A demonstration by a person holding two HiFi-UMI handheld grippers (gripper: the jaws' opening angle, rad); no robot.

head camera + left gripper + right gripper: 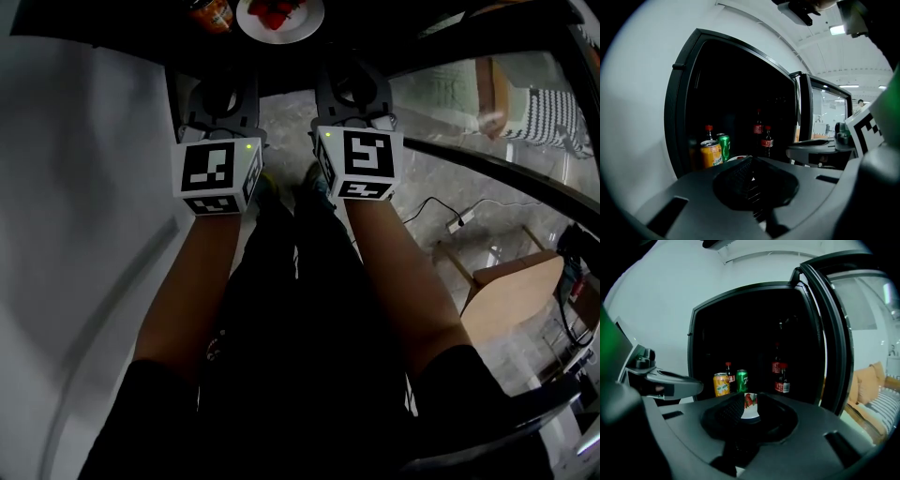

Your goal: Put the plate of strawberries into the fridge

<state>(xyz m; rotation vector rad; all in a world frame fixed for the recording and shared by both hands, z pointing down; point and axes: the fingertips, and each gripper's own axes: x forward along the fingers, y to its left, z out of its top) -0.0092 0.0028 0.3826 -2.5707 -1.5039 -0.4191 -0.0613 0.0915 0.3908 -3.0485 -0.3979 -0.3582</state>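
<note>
My left gripper [751, 177] has its fingers [738, 175] closed together, holding nothing. My right gripper [749, 412] is set narrowly apart and is empty. The single plate [305, 25] of strawberries [272, 13] sits inside the open fridge [683, 117], near two cans [711, 153] and three bottles [782, 380]. Both forearms [192, 291] extend forward, parallel, side by side.
</note>
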